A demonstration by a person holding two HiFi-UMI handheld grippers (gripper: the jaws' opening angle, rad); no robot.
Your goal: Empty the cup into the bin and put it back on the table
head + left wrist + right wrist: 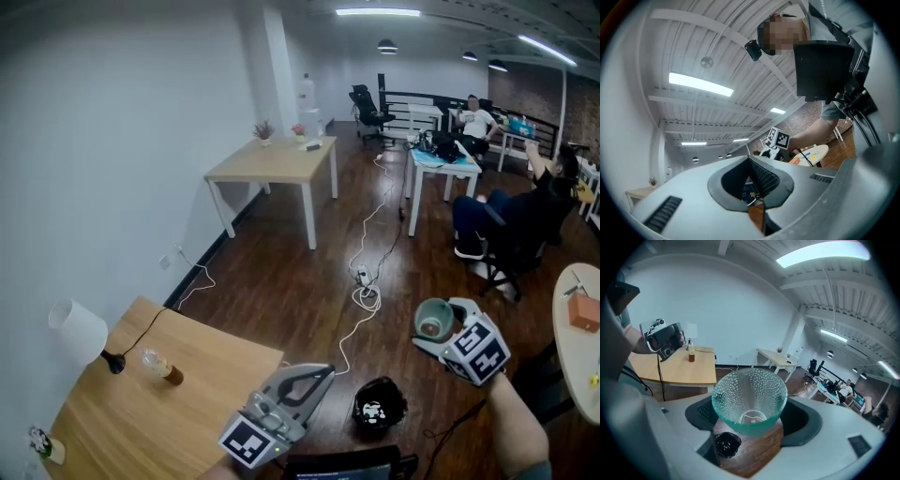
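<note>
My right gripper [439, 328] is shut on a green dimpled glass cup [432, 317], held in the air over the dark wood floor. In the right gripper view the cup [749, 392] lies between the jaws with its mouth toward the camera, and it looks empty. A black bin [379, 405] stands on the floor below and to the left of the cup; the bin [727, 445] also shows under the cup. My left gripper [322, 373] hovers at the corner of the wooden table [141, 412], shut with nothing in it.
On the table stand a white lamp [79, 330] and a small bottle [161, 366]. A round white table [577, 337] is at the right edge. Cables [367, 281] run across the floor. Seated people and desks fill the far right.
</note>
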